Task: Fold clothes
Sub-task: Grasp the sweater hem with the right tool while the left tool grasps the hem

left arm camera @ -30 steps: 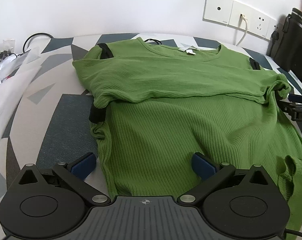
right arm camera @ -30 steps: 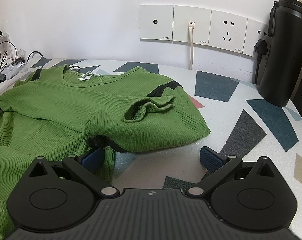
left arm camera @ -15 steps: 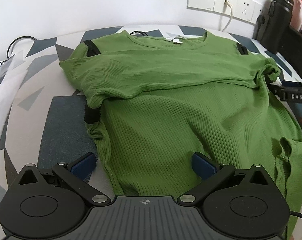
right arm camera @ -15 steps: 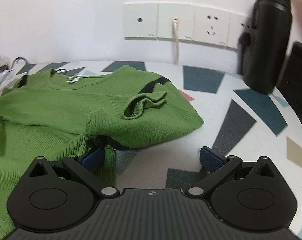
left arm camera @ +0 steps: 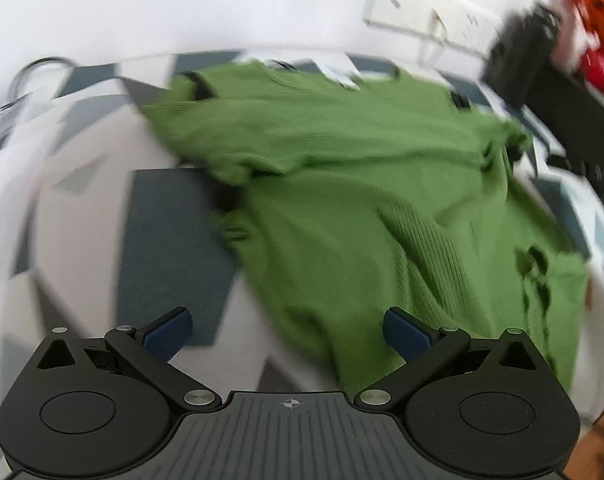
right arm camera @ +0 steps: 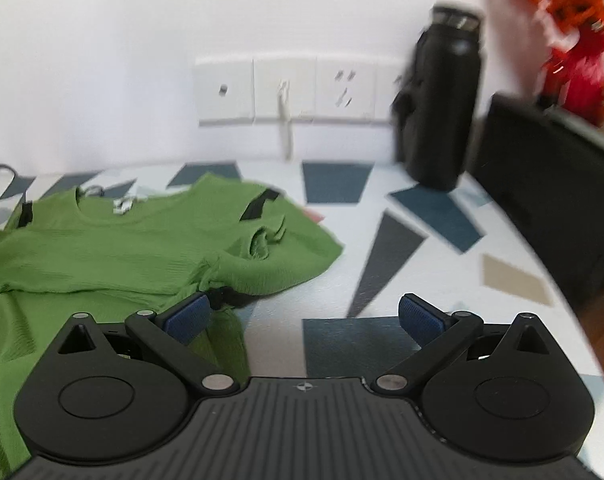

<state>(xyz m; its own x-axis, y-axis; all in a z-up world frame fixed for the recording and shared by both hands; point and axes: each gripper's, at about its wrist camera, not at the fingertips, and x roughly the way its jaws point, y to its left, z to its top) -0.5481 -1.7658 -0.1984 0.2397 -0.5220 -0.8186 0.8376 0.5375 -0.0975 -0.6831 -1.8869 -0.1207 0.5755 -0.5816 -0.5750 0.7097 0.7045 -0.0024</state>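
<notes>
A green ribbed top (left arm camera: 362,200) with black trim lies spread on the patterned table, both sleeves folded in across its chest. It also shows in the right wrist view (right arm camera: 114,252). My left gripper (left arm camera: 288,330) is open and empty, above the table near the garment's lower left hem. My right gripper (right arm camera: 304,318) is open and empty, above the table by the folded right sleeve (right arm camera: 262,240), its left pad over the cloth edge. Both views are blurred by motion.
A black bottle (right arm camera: 442,104) stands at the back right by the wall sockets (right arm camera: 286,92). A black box (right arm camera: 550,184) lies along the right edge with red-orange flowers (right arm camera: 578,20) behind. Cables (left arm camera: 42,68) lie at the far left. The table (right arm camera: 422,240) has grey and blue patches.
Both grippers have pulled back and up from the garment. The views now sit higher and show more table, and the bottle and flowers have come into sight. Both stay open.
</notes>
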